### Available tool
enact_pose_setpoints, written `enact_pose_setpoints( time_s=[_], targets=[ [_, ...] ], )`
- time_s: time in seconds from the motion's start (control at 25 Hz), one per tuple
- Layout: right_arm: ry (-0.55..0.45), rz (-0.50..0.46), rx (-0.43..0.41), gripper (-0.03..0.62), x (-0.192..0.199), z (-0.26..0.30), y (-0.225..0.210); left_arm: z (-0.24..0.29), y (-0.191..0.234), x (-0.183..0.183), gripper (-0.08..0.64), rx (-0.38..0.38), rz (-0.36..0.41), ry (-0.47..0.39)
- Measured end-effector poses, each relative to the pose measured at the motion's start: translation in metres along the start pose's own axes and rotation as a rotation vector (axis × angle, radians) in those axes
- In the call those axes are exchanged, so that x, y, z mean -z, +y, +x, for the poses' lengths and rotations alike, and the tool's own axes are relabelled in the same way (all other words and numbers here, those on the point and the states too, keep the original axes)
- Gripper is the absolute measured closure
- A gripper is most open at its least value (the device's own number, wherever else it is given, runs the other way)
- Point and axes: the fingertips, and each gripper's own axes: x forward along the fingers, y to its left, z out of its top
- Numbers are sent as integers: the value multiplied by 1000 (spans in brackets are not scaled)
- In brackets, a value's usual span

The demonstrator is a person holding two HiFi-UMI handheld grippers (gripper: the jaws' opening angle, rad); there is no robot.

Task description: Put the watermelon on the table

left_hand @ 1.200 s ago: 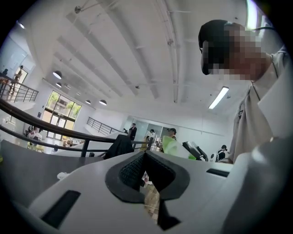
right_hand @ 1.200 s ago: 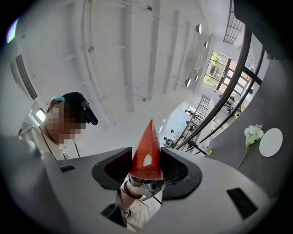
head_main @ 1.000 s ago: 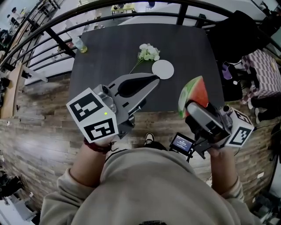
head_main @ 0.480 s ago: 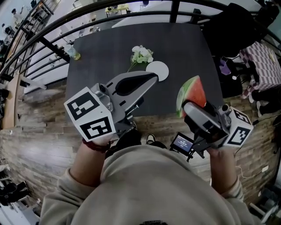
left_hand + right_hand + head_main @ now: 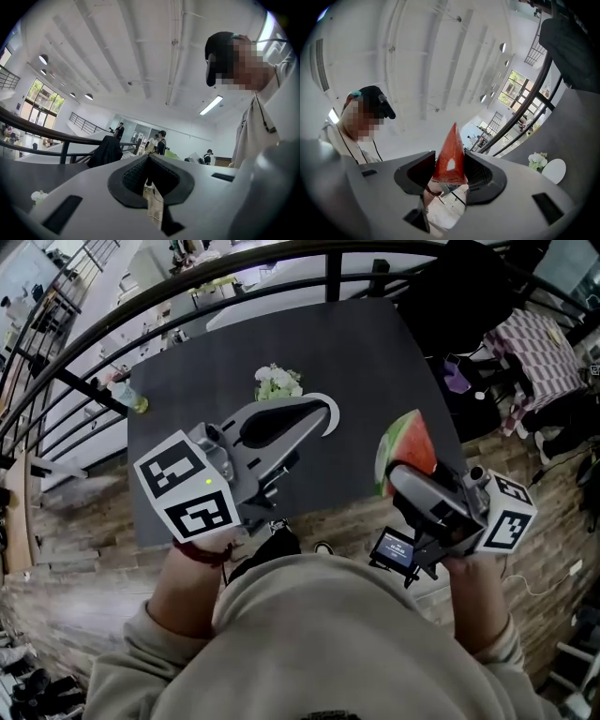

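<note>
Right tongs (image 5: 450,169): my jaws are clamped on the watermelon (image 5: 449,154), one pad against each flat side of the wedge, low on the slice. Left tongs (image 5: 147,157): my jaws are together with nothing between them, held out over the near part of the table (image 5: 375,362).

Position of the load: in the head view the watermelon (image 5: 408,448) is carried in the air at the table's near right edge, not resting on anything.

Step in hand, as I judge it: carry the slice over the dark top and set it down.
1. Bring the right tongs further in over the table, so the wedge lands on the top and not on the edge.
2. Choose the bare area to the right of the white disc (image 5: 554,170) and the flowers (image 5: 537,160), well apart from both.
3. Lower until the slice bears on the table before letting the pads part. The wedge is narrow and may topple if it is let go while it hangs.
4. Keep the left tongs clear of the landing spot.

Orientation: the long axis of the wedge runs along the line of my right jaws, away from me. The pointed end leads, standing out beyond the jaw tips and tilted upward. In the head view the green rind faces my left, the red flesh my right.
</note>
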Motion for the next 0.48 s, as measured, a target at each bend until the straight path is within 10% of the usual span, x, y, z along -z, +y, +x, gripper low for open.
enact_pose_setpoints(
  time_s=[0.48],
  targets=[
    [-61, -58, 118, 387, -13, 23, -28, 12, 44, 3, 554, 105, 19, 44]
  ],
)
